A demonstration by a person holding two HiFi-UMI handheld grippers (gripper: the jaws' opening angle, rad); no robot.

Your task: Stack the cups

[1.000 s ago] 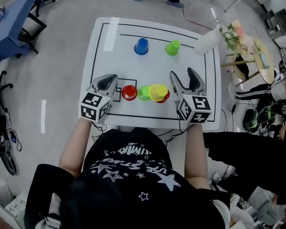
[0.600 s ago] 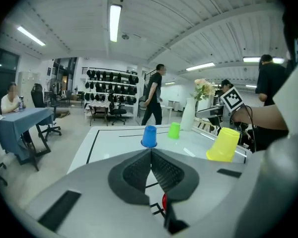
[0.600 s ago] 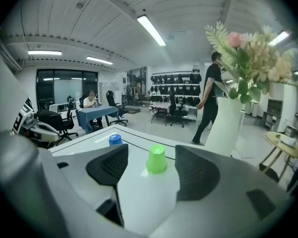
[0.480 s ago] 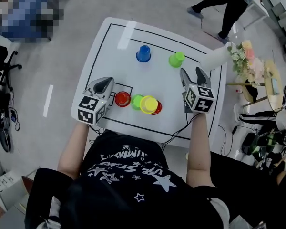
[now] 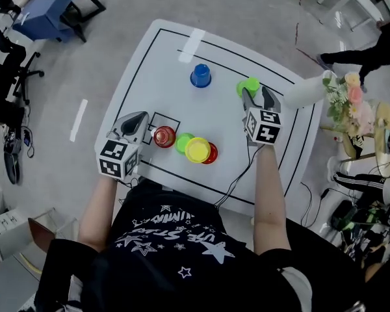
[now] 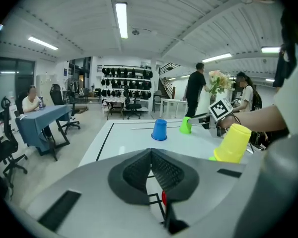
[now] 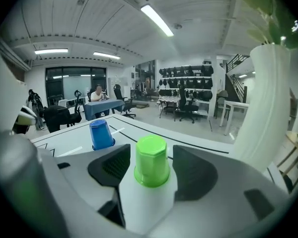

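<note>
Head view, table: white table [image 5: 149,64] with black lines, five cup spots on it.
Head view, blue cup: blue cup [image 5: 201,76] upside down at 12 o'clock from the table's middle, standing alone.
Head view, far green cup: far green cup [image 5: 251,85] at 2 o'clock from the middle, just ahead of the right gripper [image 5: 255,93].
Head view, near row: red cup [image 5: 164,136], near green cup [image 5: 184,142] and yellow cup [image 5: 197,149] side by side at 6 o'clock; the yellow one seems to sit over a second red cup [image 5: 211,155], though only a rim shows.
Head view, left gripper: left gripper [image 5: 140,118] at 9 o'clock of the red cup, near it but apart.
Left gripper view, tool: jaws pressed together, nothing in them; a sliver of red shows beyond, the blue cup at 12 o'clock.
Right gripper view, tool: jaws spread either side of the far green cup and have just been closing; a gap shows at each pad, so no clamp yet.
Right gripper view, surroundings: blue cup at 10 o'clock of the green one; white vase [image 7: 263,108] at 3 o'clock.
</note>
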